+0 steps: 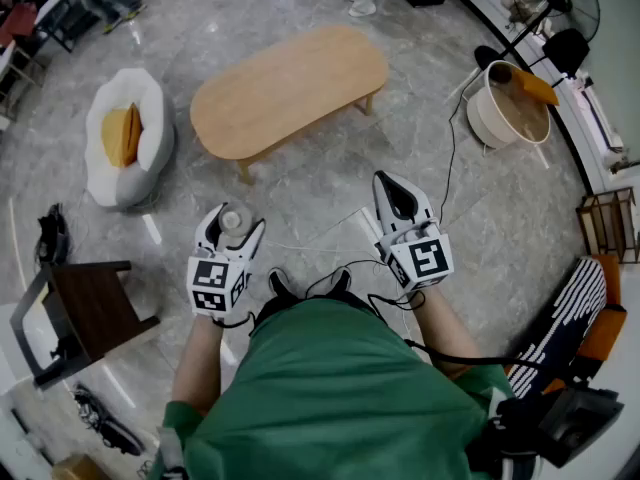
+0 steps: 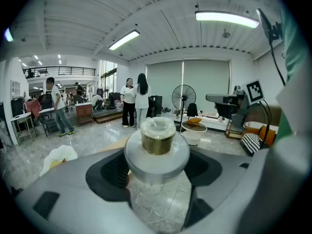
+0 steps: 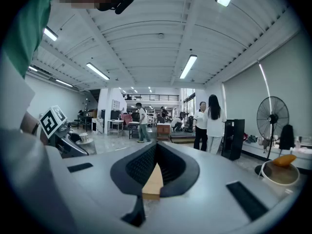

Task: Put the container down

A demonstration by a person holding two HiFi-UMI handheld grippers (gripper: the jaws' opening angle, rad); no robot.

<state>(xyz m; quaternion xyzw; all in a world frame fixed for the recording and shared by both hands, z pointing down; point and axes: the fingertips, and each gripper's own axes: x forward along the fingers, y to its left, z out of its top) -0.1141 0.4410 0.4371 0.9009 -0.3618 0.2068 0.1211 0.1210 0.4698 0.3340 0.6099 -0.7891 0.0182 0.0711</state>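
A clear container (image 1: 236,219) with a round white lid and a gold knob sits between the jaws of my left gripper (image 1: 233,230), which is shut on it and holds it in the air above the marble floor. In the left gripper view the container (image 2: 157,152) fills the middle, and the two wide-set jaws press against its sides. My right gripper (image 1: 398,200) hangs to the right at about the same height, shut with nothing in it. In the right gripper view its pads (image 3: 141,165) meet at the tips. The oval wooden table (image 1: 288,88) lies ahead.
A white seat with a yellow cushion (image 1: 128,138) stands at the left, and a dark wooden chair (image 1: 85,313) is nearer at the left. A white tub (image 1: 508,106) and a fan are at the far right. Cables trail on the floor by my feet. People stand across the room.
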